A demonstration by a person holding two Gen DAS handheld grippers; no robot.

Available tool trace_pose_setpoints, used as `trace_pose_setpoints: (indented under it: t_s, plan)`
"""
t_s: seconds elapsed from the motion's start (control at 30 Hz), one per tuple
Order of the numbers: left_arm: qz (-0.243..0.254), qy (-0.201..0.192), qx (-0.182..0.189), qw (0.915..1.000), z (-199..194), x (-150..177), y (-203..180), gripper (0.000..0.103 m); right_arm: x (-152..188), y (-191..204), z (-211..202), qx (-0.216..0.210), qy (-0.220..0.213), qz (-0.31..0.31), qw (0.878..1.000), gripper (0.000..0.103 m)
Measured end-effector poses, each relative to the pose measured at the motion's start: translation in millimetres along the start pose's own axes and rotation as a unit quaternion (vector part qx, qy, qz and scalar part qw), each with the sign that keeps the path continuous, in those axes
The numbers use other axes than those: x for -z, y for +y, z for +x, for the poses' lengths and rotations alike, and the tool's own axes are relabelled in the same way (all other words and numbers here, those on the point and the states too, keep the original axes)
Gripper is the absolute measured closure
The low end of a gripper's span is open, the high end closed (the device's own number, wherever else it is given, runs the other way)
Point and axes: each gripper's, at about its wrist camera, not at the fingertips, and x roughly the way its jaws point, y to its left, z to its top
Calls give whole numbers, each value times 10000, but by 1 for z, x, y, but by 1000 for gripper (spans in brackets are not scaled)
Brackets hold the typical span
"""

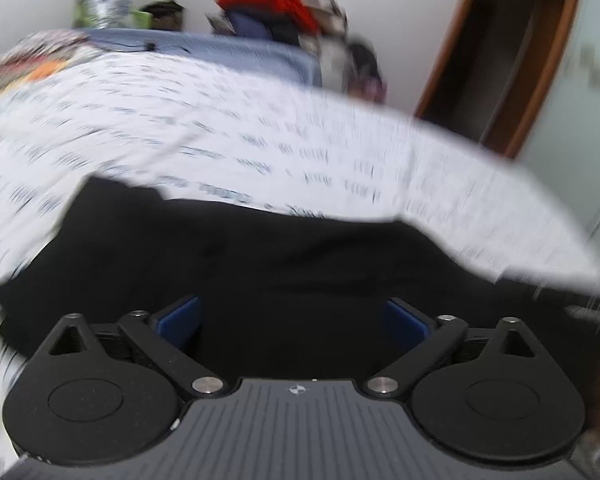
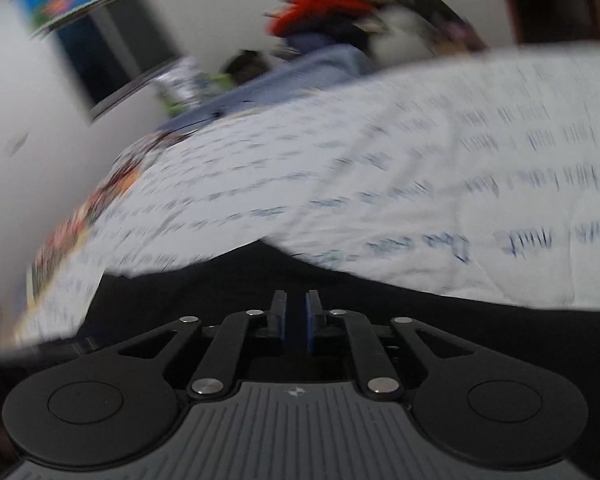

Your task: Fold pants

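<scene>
The black pants lie spread on a white bed sheet with small blue print, right below and ahead of both grippers. My left gripper hovers over the dark cloth, open wide, with nothing between its blue pads. In the right wrist view the pants fill the lower part of the picture. My right gripper is above them with its pads only a narrow slit apart. I see no cloth pinched in that slit. Both views are motion-blurred.
A pile of clothes with a red garment stands at the far end of the bed, behind a blue blanket. A brown door frame is at the right. A dark window is in the left wall. The bed's edge drops off at the right.
</scene>
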Motion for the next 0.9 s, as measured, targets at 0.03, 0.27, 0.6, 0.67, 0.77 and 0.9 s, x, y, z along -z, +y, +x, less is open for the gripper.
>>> trace_pose_setpoints:
  t_s: [0.03,0.27,0.6,0.67,0.77,0.9]
  plan:
    - [-265,-167,-80,9995,-15,6,14,0,11,22,-7,57,-5,-594,9982,80]
    - [-3230,-89,-21,9464,-39,15,129,2,101,147,-5,256,-79,-3703,9285,62]
    - [-3843,-103,-243,9228,-21,6,154,68,153,198,37,867,-293,-5655,8196,77]
    - [-3501,5,-445,9356,-21,1,152,78,148,193,42,850,-93,-5586,8250,93]
    - [-2606,-346,-730,9621,-41,-14,135,81,137,188,41,1030,-158,-5542,8258,93]
    - [-1500,-743,-1035,9804,-52,-24,108,82,120,182,18,985,-302,-5224,8464,93]
